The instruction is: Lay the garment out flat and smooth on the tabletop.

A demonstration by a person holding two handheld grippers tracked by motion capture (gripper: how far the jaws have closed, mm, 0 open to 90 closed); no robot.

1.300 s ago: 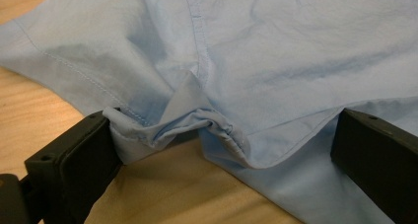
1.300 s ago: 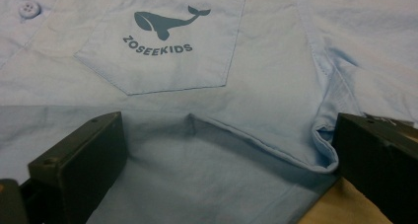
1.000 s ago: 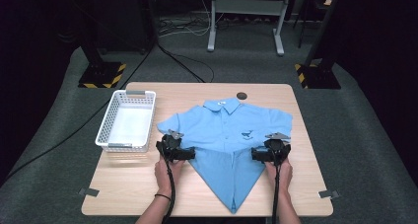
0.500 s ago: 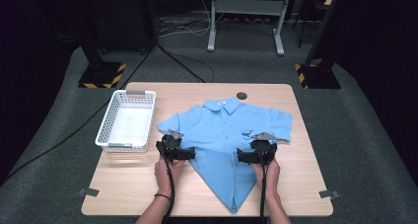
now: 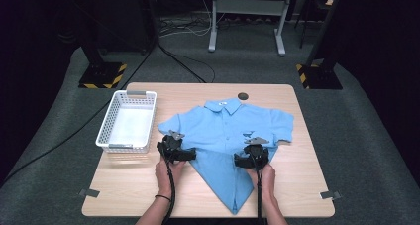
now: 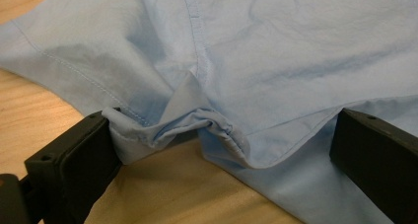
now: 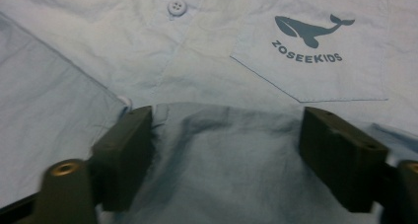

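Observation:
A light blue child's shirt point(image 5: 225, 128) lies face up on the wooden table point(image 5: 124, 185), its lower part folded in to a point near the front edge. My left gripper point(image 5: 187, 153) rests at the shirt's left edge. In the left gripper view a crumpled hem of the shirt point(image 6: 207, 123) lies between the wide-apart jaws of the left gripper point(image 6: 222, 145). My right gripper point(image 5: 247, 153) sits on the shirt's right half, below the whale pocket point(image 7: 315, 61). Its jaws have just been closing, and a loose fold of the shirt point(image 7: 226, 150) lies between the still wide-apart jaws of the right gripper point(image 7: 226, 140).
A white mesh basket point(image 5: 108, 120) stands on the table's left side with nothing in it. A small dark round spot point(image 5: 242, 95) marks the table's far edge. Bare wood lies along the front left and the right. Black stands and cables occupy the floor behind.
The right hand and its gripper have slid left across the shirt, and the shirt's lower right side has folded inward with them. The left gripper has stayed put.

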